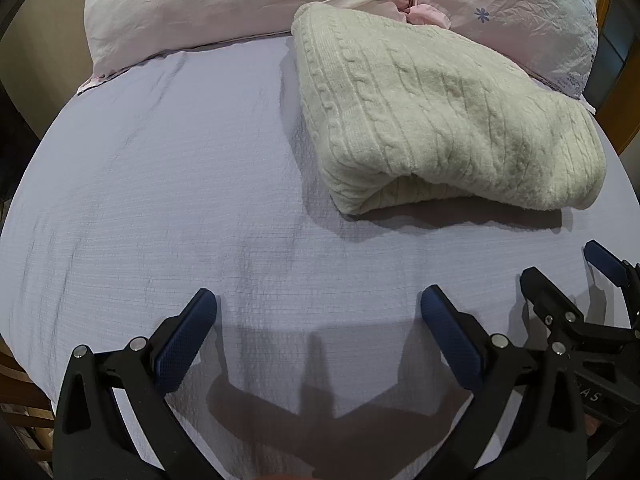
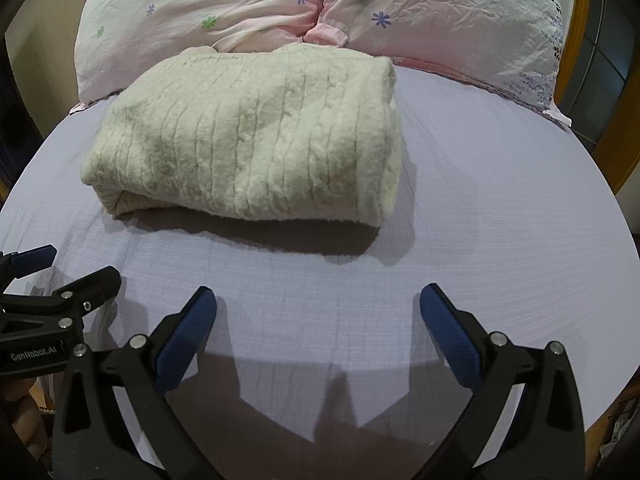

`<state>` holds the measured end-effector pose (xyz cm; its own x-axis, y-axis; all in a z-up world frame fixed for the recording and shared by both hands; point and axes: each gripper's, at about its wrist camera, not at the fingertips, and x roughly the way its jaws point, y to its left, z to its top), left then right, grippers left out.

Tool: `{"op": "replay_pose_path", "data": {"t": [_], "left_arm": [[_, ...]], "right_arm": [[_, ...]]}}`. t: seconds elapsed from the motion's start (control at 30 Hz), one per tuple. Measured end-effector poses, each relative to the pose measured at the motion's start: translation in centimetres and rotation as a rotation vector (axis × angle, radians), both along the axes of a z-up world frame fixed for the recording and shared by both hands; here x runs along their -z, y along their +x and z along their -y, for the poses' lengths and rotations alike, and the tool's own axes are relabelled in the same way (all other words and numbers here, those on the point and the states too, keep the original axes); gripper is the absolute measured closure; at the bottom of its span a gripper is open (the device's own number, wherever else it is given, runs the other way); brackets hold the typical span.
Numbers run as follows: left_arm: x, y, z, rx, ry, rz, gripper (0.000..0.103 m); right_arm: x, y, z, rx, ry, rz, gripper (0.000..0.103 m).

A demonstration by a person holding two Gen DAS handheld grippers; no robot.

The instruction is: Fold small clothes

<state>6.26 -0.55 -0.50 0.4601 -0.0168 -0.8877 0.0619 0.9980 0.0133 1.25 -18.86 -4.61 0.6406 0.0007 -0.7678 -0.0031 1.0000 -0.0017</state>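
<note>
A cream cable-knit sweater (image 1: 440, 112) lies folded into a thick rectangle on the lavender bed sheet (image 1: 160, 200), at the upper right of the left wrist view. It also shows in the right wrist view (image 2: 248, 136), upper centre-left. My left gripper (image 1: 318, 308) is open and empty, low over bare sheet, short of the sweater and to its left. My right gripper (image 2: 318, 308) is open and empty, just in front of the sweater. The right gripper also shows at the right edge of the left wrist view (image 1: 560, 268), and the left gripper at the left edge of the right wrist view (image 2: 68, 268).
Pink floral pillows (image 2: 400, 12) lie across the head of the bed behind the sweater, touching its far edge. A wooden frame (image 2: 576, 40) stands at the far right. The sheet's front edge (image 2: 320, 364) drops off just under my right gripper.
</note>
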Motion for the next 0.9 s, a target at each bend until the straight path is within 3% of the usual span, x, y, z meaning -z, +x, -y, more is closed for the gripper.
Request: {"op": "replay_pose_path", "data": {"t": [0.9], "left_arm": [[0.03, 0.05, -0.03, 0.004, 0.003, -0.009, 0.001]], "right_arm": [[-0.02, -0.03, 0.07, 0.001, 0.000, -0.001, 0.002]]}}
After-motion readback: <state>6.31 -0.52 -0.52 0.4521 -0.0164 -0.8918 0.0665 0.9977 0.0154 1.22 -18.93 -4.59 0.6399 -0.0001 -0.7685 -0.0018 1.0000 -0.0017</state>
